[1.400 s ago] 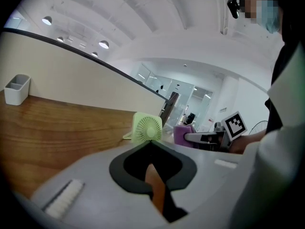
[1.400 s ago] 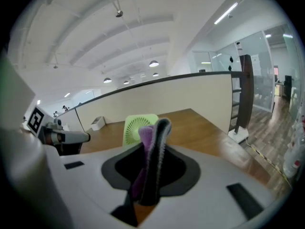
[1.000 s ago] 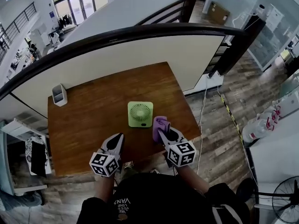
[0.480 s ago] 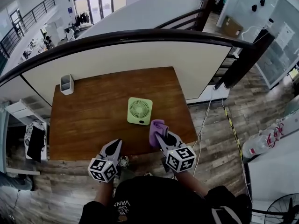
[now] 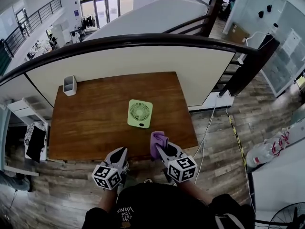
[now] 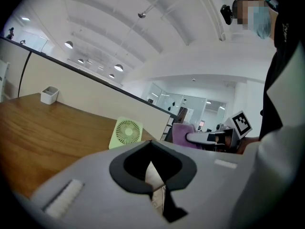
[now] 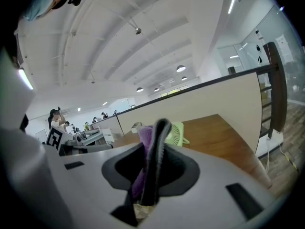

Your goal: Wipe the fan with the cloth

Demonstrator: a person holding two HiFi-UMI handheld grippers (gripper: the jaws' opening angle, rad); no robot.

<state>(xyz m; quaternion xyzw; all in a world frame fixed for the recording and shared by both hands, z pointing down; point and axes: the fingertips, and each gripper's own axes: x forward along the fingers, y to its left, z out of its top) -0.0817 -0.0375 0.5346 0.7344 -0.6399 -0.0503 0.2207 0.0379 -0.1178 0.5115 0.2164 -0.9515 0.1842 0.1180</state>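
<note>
A small light-green square fan (image 5: 140, 113) stands on the brown wooden table (image 5: 95, 123), right of the middle; it also shows as the fan (image 6: 127, 133) and the fan (image 7: 175, 133). My right gripper (image 5: 159, 148) is shut on a purple cloth (image 5: 157, 140), held over the table's near edge, just short of the fan and to its right. The cloth (image 7: 146, 156) sits pinched between the dark jaws. My left gripper (image 5: 120, 152) is shut and empty at the near edge, left of the fan.
A small white holder (image 5: 70, 85) stands at the table's far left corner. A dark curved rail (image 5: 143, 39) and a cream partition back the table. Cables (image 5: 207, 128) run over the wood floor on the right.
Both grippers have drawn back toward the table's near edge, away from the fan. The cloth stays in the right gripper. The head view has shifted, showing more of the table.
</note>
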